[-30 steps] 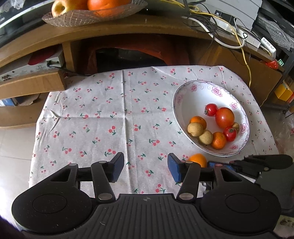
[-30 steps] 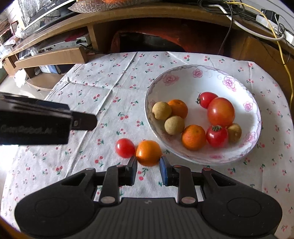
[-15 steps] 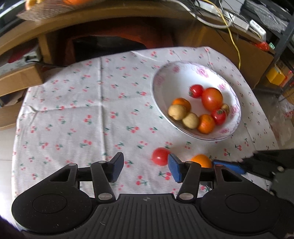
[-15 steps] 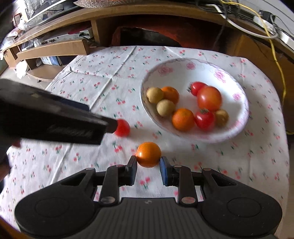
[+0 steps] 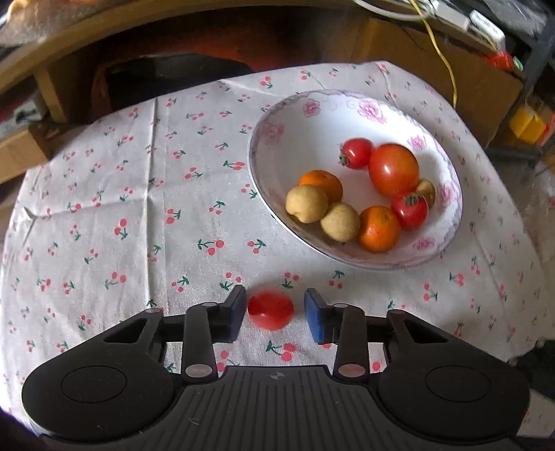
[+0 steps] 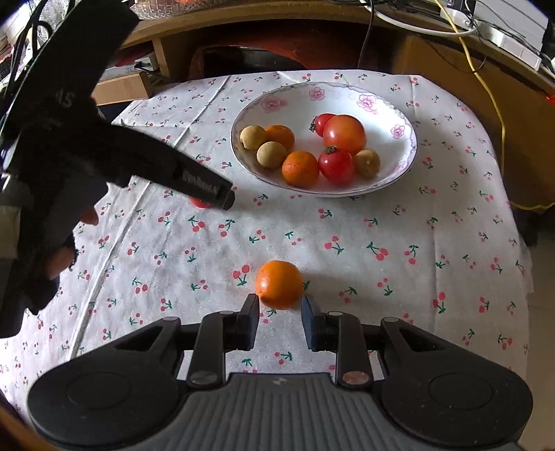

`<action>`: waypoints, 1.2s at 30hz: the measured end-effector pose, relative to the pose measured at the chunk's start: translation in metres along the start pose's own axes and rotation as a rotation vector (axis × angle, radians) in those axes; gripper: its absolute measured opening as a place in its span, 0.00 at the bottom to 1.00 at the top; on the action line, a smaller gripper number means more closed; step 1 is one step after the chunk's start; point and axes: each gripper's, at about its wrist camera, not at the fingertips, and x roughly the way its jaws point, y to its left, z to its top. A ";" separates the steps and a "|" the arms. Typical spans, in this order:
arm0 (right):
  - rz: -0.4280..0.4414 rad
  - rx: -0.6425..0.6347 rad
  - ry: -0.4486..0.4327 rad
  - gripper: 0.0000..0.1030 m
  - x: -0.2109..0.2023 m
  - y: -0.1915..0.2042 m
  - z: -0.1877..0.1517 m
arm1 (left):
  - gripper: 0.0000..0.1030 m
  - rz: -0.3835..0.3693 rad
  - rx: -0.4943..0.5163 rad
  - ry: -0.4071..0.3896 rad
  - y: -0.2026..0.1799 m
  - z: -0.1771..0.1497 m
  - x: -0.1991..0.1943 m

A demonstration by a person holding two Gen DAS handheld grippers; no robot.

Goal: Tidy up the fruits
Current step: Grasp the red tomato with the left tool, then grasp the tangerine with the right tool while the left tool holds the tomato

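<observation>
In the bowl [image 5: 267,180], tomatoes and oranges.

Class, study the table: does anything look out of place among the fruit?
Yes. Two fruits lie on the tablecloth outside the bowl: a small red tomato between the left gripper fingers, and an orange just ahead of the right gripper. Neither looks gripped. The rest sit in the bowl.

Cherry-print tablecloth [image 5: 104,208]; wooden desk [image 6: 242,20] behind; yellow cable [image 6: 485,83].
</observation>
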 end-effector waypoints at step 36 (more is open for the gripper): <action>-0.004 0.032 -0.060 0.39 -0.009 -0.003 -0.004 | 0.37 -0.019 0.109 0.019 -0.016 -0.070 -0.043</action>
